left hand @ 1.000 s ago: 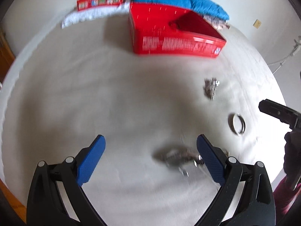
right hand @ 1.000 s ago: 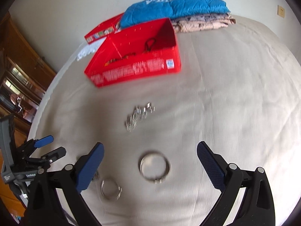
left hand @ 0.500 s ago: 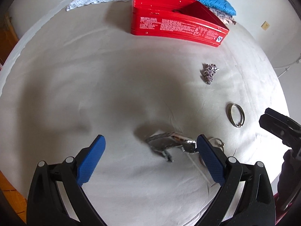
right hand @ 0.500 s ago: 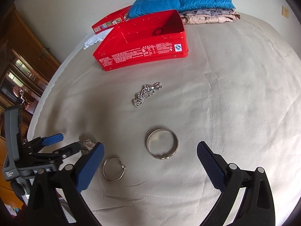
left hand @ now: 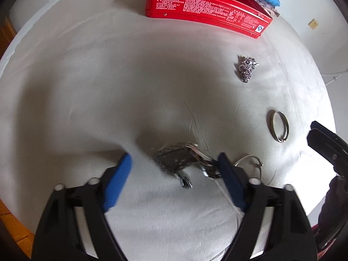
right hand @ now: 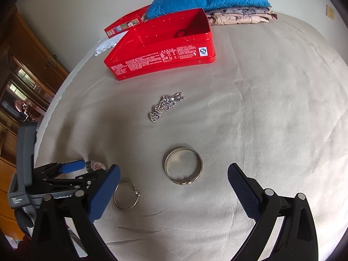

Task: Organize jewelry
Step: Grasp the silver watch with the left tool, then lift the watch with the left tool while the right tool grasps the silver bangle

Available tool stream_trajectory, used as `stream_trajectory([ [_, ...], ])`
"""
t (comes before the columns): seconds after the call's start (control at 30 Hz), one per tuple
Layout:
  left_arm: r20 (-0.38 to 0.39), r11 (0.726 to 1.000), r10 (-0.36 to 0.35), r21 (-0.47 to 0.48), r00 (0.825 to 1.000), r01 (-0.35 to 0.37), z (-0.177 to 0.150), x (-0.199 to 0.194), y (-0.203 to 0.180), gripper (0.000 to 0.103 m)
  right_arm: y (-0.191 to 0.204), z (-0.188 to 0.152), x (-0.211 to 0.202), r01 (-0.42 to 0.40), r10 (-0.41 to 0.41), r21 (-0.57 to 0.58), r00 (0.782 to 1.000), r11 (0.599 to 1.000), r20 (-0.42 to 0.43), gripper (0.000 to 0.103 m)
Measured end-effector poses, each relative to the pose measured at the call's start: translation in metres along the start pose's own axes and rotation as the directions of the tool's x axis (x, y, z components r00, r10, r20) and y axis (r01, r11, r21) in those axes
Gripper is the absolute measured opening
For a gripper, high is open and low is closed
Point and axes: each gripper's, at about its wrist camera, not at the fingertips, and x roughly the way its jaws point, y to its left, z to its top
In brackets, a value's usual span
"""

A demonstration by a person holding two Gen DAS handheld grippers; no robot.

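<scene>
On the bed: a jewelry sort in progress, seen from two handheld grippers.
Left gripper: jaws closing around a metal-banded wristwatch lying on the cream bedsheet; the watch sits between the blue pads but they do not appear to press it yet (the right-hand pad is very near the band's end).
Why this angle: the tool points steeply down, likely so the pads can straddle the flat watch.
Right gripper: jaws wide apart and empty, poised near a broad silver bangle, apparently waiting its turn.
Close by: a thin wire hoop bracelet just beside the watch.
Farther out: a heaped silver chain, between the bangle and the tin.
Destination: an open red tin box, well apart from the loose pieces, with a dark item already inside; its lid lies behind.
Background: folded blue quilt on stacked clothing.
</scene>
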Motion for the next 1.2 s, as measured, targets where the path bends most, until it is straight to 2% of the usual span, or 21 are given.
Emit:
stream_trajectory([
  [0.13,-0.004,1.000,0.001,0.031,1.000,-0.001,0.002,-0.002,0.003,0.033,0.002,0.000,0.003,-0.005,0.005,-0.002,1.000,1.000,-0.007,0.099],
  [0.23,-0.026,0.999,-0.027,0.037,0.999,0.027,0.007,-0.001,0.010,0.023,0.002,0.000,0.003,-0.004,0.004,-0.001,1.000,1.000,-0.009,0.099],
  [0.3,-0.034,0.998,-0.049,0.041,0.998,0.050,0.012,-0.001,0.014,0.021,0.002,0.000,0.002,0.002,-0.002,-0.002,1.000,1.000,-0.009,0.099],
  [0.5,-0.009,0.997,-0.052,0.059,0.999,0.052,0.016,0.001,0.014,0.018,0.007,0.000,0.009,0.017,-0.018,-0.012,0.999,1.000,-0.029,0.099],
  [0.53,-0.004,0.997,-0.052,0.063,0.999,0.052,0.017,0.003,0.013,0.017,0.008,0.000,0.010,0.019,-0.020,-0.013,0.999,1.000,-0.033,0.098],
  [0.6,-0.001,0.996,-0.051,0.067,0.999,0.051,0.017,0.004,0.009,0.017,0.009,0.000,0.012,0.019,-0.020,-0.015,0.999,1.000,-0.048,0.088],
  [0.9,0.002,0.995,0.001,0.100,1.000,-0.001,0.026,0.013,-0.007,0.019,0.011,-0.003,0.035,0.066,-0.068,-0.025,0.989,0.998,-0.131,0.080],
  [1.07,0.017,0.994,0.005,0.113,1.000,-0.007,0.028,0.016,-0.015,0.017,0.010,-0.004,0.046,0.094,-0.099,-0.041,0.984,0.995,-0.148,0.069],
  [1.13,0.022,0.993,0.002,0.114,1.000,-0.005,0.028,0.018,-0.016,0.016,0.011,-0.003,0.046,0.114,-0.120,-0.049,0.982,0.992,-0.142,0.061],
  [1.2,0.026,0.994,-0.002,0.113,1.000,-0.001,0.029,0.018,-0.017,0.016,0.009,-0.002,0.046,0.139,-0.145,-0.050,0.980,0.989,-0.137,0.049],
])
